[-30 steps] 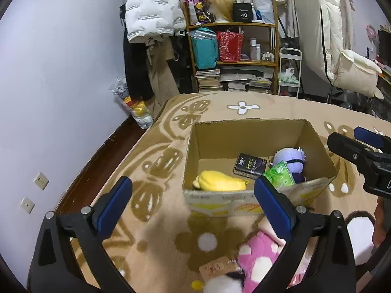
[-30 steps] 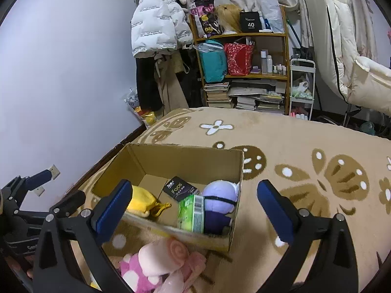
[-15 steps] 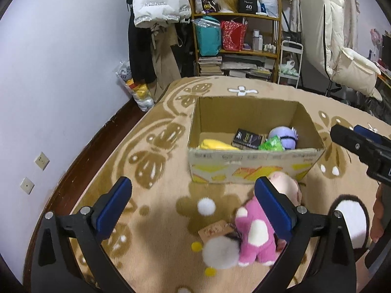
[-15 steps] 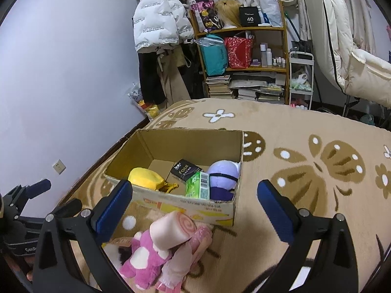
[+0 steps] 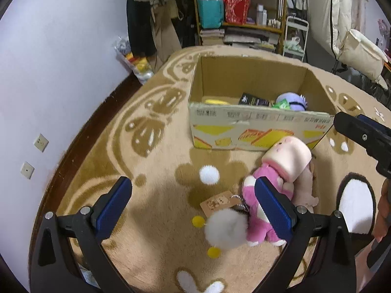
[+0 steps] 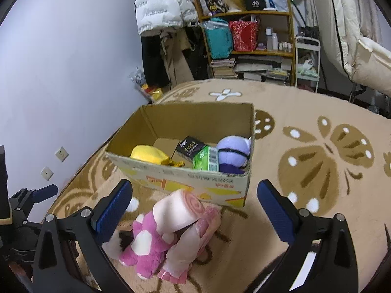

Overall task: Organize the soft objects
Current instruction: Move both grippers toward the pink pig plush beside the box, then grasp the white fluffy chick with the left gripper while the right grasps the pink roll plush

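1. The left gripper [image 5: 193, 205] stands wide apart, its blue pads empty, above the beige patterned carpet [image 5: 151, 166].
2. Between and just ahead of its fingers lies a white fluffy pom-pom [image 5: 226, 228] with a bead chain and a brown tag [image 5: 217, 202]; two small yellow discs lie beside it.
3. Touching the pom-pom's right side is a pink plush toy [image 5: 262, 210] with white patches, partly behind the left gripper's right pad. A pale pink roll-shaped plush [image 5: 288, 158] rests on top of it.
4. The right gripper [image 6: 194, 211] is also spread wide and holds nothing; the pink plush toy [image 6: 146, 244] and the roll-shaped plush [image 6: 179, 211] lie on the carpet below and between its fingers, towards the left one.
5. Just beyond the toys stands an open cardboard box [image 6: 185, 178], the roll-shaped plush close against its printed front wall.
6. Inside the box are a yellow plush [image 6: 149, 155], a black packet [image 6: 190, 146], a green tissue pack [image 6: 206, 158] and a purple plush [image 6: 233, 152], the last three crowded together at the right end.
7. Further back, against the wall, stand a wooden shelf [image 6: 256, 53] with bags and books, and hanging coats.
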Available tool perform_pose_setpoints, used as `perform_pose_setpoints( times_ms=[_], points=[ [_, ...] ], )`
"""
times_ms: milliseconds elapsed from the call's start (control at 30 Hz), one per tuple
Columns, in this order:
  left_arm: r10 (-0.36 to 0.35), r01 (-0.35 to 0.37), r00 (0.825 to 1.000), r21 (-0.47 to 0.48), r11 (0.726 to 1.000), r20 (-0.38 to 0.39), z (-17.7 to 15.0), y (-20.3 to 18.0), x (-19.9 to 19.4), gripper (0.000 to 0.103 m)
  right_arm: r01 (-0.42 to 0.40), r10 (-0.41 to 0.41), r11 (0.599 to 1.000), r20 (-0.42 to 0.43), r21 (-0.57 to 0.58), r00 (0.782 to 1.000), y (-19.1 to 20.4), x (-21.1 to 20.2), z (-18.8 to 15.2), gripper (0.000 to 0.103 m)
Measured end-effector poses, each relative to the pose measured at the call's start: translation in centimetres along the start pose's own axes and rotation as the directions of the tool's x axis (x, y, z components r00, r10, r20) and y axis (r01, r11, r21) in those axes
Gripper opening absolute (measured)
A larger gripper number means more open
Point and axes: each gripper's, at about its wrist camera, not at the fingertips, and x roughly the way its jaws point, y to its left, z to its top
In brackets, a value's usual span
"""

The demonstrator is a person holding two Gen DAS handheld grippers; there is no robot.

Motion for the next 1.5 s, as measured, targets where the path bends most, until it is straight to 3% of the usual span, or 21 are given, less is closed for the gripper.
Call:
perform_pose_setpoints(
  times_ms=[300, 633, 867, 967, 1067, 1233, 1300, 1433, 1500],
  points=[
    [-0.01, 0.01, 0.993, -0.006, 1.0, -0.114, -0.9, -0.2, 3.0, 0.1, -0.023, 0.021, 1.0, -0.081, -0.019, 0.997, 0.7, 2.9, -0.9, 0.103],
    [-0.013, 0.019, 0.974, 0.025, 0.999, -0.225, -1.8, -1.0, 5.8, 0.1, -0.029, 0.022, 0.999, -0.159, -0.04, 0.987, 1.5, 5.6, -1.9, 0.103],
    [-0.069, 0.079, 0.948, 0.021, 0.997, -0.312, -2.7, -1.5, 7.1, 0.1, -0.029, 0.02, 0.999, -0.193, -0.044, 0.981, 1.6, 6.9, -2.3, 0.103],
    [-0.062, 0.076, 0.94, 0.03, 0.997, -0.336, -3.1, -1.8, 7.7, 0.099, -0.024, 0.013, 0.998, -0.208, -0.05, 0.978, 1.6, 7.4, -2.5, 0.103],
    [-0.05, 0.067, 0.936, 0.037, 0.997, -0.349, -3.2, -2.0, 8.1, 0.094, -0.034, 0.02, 0.998, -0.242, -0.054, 0.97, 1.5, 8.1, -2.7, 0.086],
    [-0.068, 0.076, 0.921, 0.008, 0.997, -0.385, -3.5, -1.8, 8.7, 0.086, -0.05, 0.033, 0.997, -0.248, -0.063, 0.968, 1.7, 8.8, -2.9, 0.082],
    [-0.077, 0.085, 0.918, 0.002, 0.996, -0.388, -3.6, -1.9, 8.7, 0.076, -0.06, 0.04, 0.995, -0.246, -0.076, 0.969, 2.0, 8.9, -2.8, 0.073],
    [-0.128, 0.134, 0.907, -0.014, 0.991, -0.401, -3.7, -2.2, 8.8, 0.069, -0.045, 0.024, 0.996, -0.238, -0.08, 0.971, 2.2, 8.8, -3.0, 0.067],
    [-0.148, 0.149, 0.893, -0.031, 0.988, -0.425, -3.9, -2.3, 8.9, 0.054, -0.061, 0.041, 0.995, -0.239, -0.076, 0.97, 2.2, 8.7, -3.0, 0.049]
  ],
)
